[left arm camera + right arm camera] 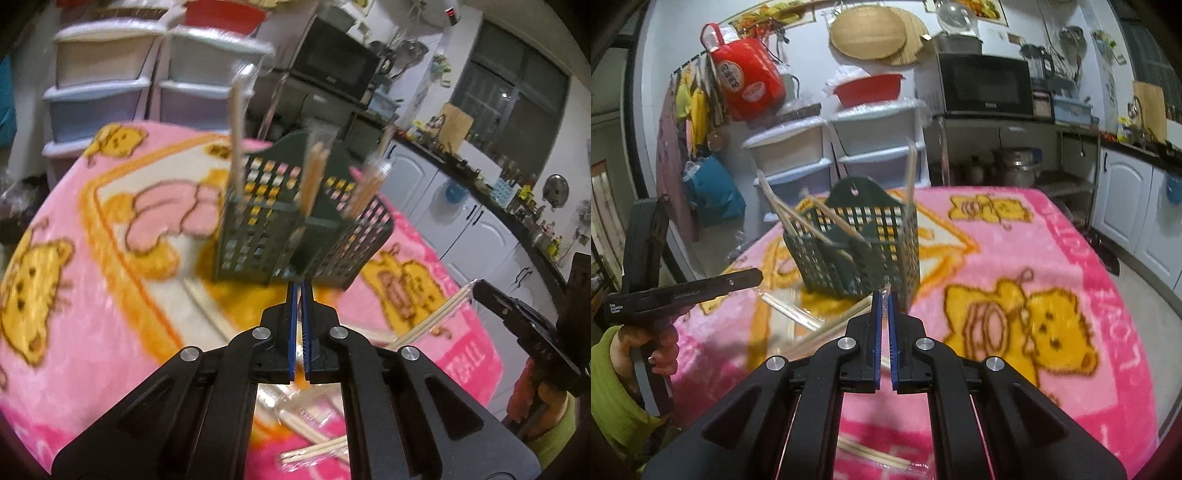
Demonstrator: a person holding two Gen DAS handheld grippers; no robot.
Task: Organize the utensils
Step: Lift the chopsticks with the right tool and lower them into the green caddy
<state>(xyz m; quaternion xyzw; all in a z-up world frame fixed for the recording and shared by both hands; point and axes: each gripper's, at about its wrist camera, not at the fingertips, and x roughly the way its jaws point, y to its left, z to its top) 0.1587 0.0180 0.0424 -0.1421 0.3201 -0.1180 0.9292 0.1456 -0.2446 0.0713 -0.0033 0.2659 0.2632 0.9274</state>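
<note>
- The dark green slotted holder (pixel 295 225) is taken as the landmark; it stands upright on the pink cartoon blanket (pixel 92 258), and several wrapped chopstick pairs (pixel 314 177) are already seen leaning in its compartments.
- The left gripper (pixel 299 291) is held just in front of the holder's near corner with its jaws closed; whether a thin wrapper is nipped between them cannot be told.
- The right gripper (pixel 882 299) is held on the holder's near side, jaws closed on what appears to be a clear wrapper; from the left wrist view a pair of chopsticks (pixel 436 317) is seen running from its tip.
- More loose chopsticks (pixel 798 314) are left on the blanket just in front of the holder's base.
- For the step in hand, judged to be a lift toward the holder, the held pair is best tipped upright above the rim before it is lowered.
- An open compartment should be aimed at, so the leaning sticks are not knocked.
- The holder looks light; a sideways nudge could tip it, so entry is best made from straight above.
</note>
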